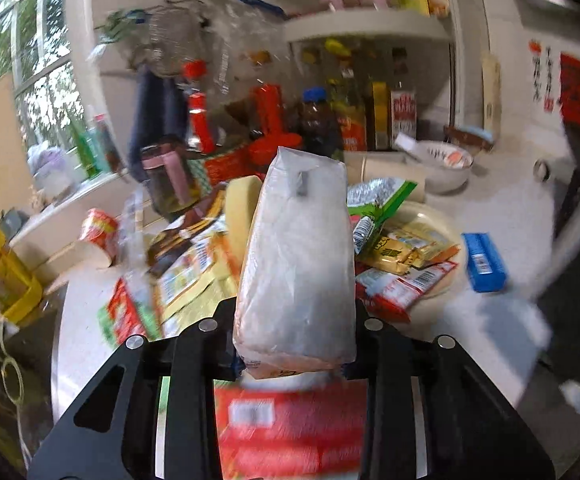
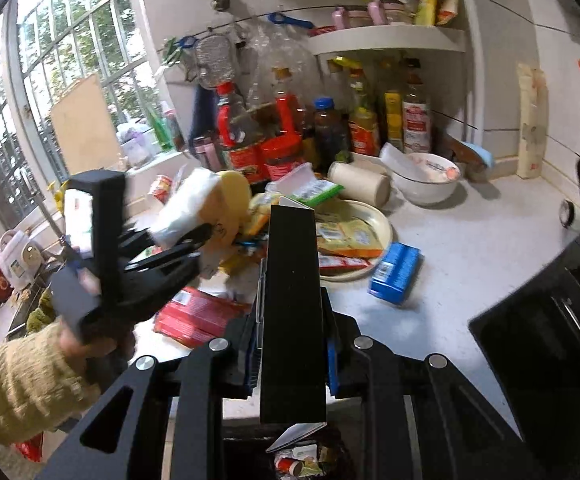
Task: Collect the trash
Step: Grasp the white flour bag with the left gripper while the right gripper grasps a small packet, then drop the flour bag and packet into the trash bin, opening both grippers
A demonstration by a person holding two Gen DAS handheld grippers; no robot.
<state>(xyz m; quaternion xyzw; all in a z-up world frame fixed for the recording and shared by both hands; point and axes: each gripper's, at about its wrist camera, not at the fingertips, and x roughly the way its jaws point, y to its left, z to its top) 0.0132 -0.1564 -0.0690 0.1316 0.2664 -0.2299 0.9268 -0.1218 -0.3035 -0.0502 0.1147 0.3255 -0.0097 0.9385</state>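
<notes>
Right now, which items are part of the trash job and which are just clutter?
Job:
- white plastic packet, clamped by left gripper
- black box, clamped by right gripper
- trash bin
- wrappers on plate
- blue carton

Clutter:
- sauce bottles
- white bowl

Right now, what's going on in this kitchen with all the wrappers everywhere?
A person is clearing trash off a cluttered counter with a handheld claw in each hand. The left claw is shut on a white plastic-wrapped pack and holds it clear of the counter. The right claw grips a black box above an open bin that already has rubbish in it. Snack wrappers still fill the round plate, with a blue packet beside it.
</notes>
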